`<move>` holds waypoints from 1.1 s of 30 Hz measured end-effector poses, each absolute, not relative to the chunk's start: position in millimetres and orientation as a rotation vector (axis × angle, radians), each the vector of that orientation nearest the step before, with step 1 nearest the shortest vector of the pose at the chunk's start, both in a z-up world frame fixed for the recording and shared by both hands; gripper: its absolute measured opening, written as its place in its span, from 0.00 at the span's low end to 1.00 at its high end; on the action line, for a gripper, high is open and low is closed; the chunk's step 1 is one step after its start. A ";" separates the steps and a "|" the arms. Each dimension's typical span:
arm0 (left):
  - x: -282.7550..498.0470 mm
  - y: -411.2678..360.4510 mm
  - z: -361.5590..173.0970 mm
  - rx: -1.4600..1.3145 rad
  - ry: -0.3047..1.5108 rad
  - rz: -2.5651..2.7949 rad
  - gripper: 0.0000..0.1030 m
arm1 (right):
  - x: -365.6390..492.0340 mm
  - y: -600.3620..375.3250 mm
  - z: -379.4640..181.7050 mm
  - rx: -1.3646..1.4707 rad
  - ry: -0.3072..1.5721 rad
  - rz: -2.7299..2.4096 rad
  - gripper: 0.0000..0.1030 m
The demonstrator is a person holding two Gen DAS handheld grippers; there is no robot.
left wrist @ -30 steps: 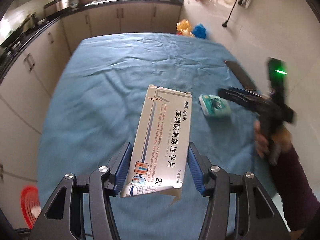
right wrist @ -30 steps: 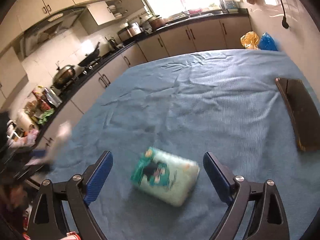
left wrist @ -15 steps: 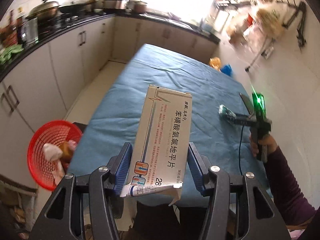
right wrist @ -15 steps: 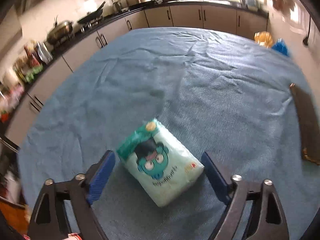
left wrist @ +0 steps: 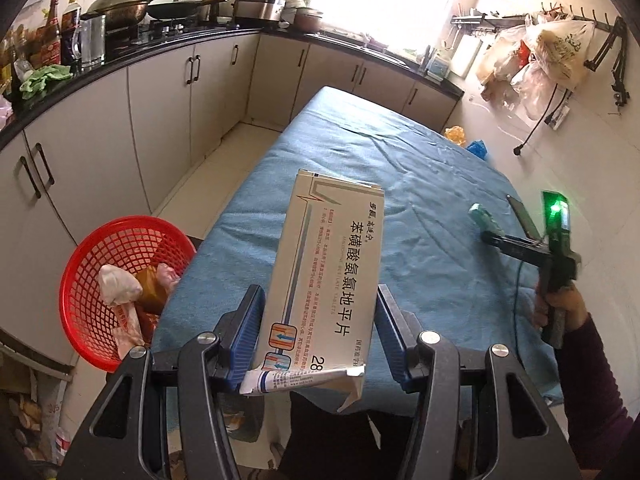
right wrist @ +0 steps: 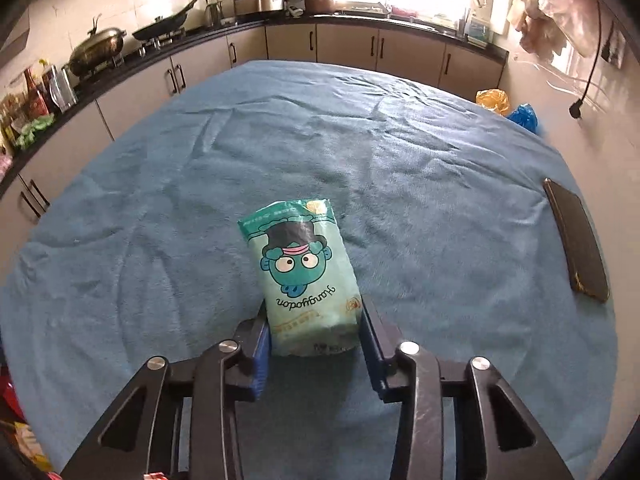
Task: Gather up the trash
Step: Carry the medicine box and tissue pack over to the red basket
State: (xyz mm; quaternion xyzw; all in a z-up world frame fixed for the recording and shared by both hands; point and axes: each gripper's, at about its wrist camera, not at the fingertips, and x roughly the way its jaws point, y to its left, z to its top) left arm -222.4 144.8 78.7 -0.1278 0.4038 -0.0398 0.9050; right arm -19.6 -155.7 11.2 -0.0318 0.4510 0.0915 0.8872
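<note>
the left gripper (left wrist: 318,326) clamps a white medicine box (left wrist: 326,276) printed "苯磺酸氨氯地平片", up beside the red basket (left wrist: 116,288). the right gripper (right wrist: 316,332) pinches a green tissue pack (right wrist: 306,276) reading "hangyodon" on the blue tablecloth (right wrist: 400,168), kitchen cabinets (right wrist: 344,46) behind.

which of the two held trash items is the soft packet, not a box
The green tissue pack in the right gripper: soft wrapper with a cartoon face. The left gripper holds a stiff white medicine box.

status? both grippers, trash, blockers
Left gripper shut on medicine box. Right gripper shut on tissue pack. Red basket left of table, path unobstructed.
</note>
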 end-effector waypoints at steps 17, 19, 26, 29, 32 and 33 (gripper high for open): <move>-252.2 182.7 70.8 -0.289 0.783 0.073 0.52 | -82.1 -83.9 50.6 -0.019 0.844 0.371 0.37; -256.0 187.2 72.3 -0.289 0.774 0.090 0.52 | -86.4 -70.1 52.1 -0.026 0.843 0.406 0.37; -267.8 213.1 74.4 -0.331 0.747 0.150 0.52 | -99.6 -26.8 53.6 -0.043 0.844 0.496 0.37; -273.9 225.7 72.4 -0.350 0.739 0.179 0.52 | -104.3 -11.2 56.0 -0.051 0.838 0.530 0.37; -280.6 238.6 70.1 -0.374 0.734 0.203 0.52 | -107.7 6.5 58.3 -0.057 0.836 0.569 0.37; -281.9 242.0 70.0 -0.379 0.733 0.212 0.52 | -108.5 11.7 58.5 -0.059 0.835 0.580 0.37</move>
